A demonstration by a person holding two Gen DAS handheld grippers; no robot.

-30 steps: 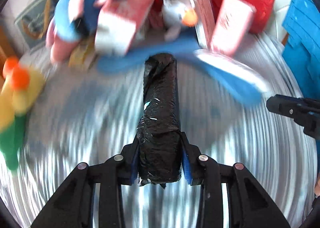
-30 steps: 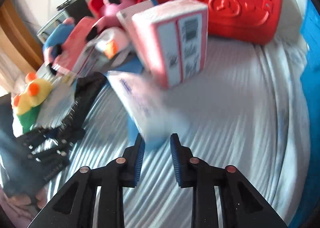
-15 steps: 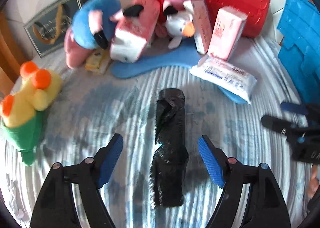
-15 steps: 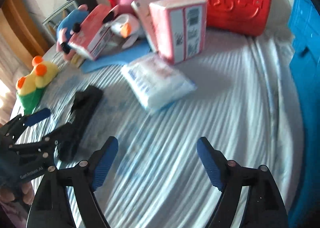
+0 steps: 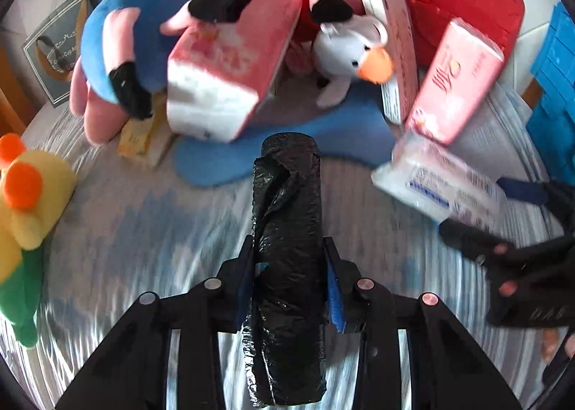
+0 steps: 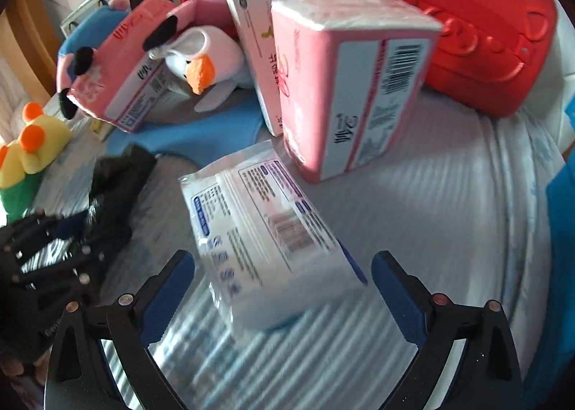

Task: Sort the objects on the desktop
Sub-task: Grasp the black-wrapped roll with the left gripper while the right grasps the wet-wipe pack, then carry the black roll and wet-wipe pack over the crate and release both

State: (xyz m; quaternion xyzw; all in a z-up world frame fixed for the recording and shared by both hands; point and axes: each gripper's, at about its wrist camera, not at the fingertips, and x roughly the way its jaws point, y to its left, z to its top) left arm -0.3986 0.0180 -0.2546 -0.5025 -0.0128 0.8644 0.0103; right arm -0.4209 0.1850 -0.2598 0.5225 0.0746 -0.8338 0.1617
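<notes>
1. Broadly, the striped cloth (image 6: pixel 449 201) carries everything: a red case (image 6: pixel 467 25) at the back, pink tissue packs (image 6: pixel 345 86) and plush toys (image 5: pixel 345 50) in front of it, a blue mat (image 5: pixel 287 144) beneath them.
2. Nearer the right hand, a clear wet-wipe pack (image 6: pixel 266 230) lies flat on the cloth, one end just beside the upright tissue pack, the other reaching between the right gripper (image 6: pixel 284 288) fingers.
3. Its jaws are opening and stand spread wide; neither blue pad touches the pack. To grip well, I judge it should straddle the pack's short width, settle lower, then close squarely so the soft film does not slide out.
4. Left of that, the black bag roll (image 5: pixel 287 248) lies lengthwise toward the mat.
5. Smallest, the left gripper (image 5: pixel 291 280) is closing, its pads pressing the roll's sides near its lower half. A hold closer to the middle would likely balance it better; lift straight before carrying, since the loose film may snag.
</notes>
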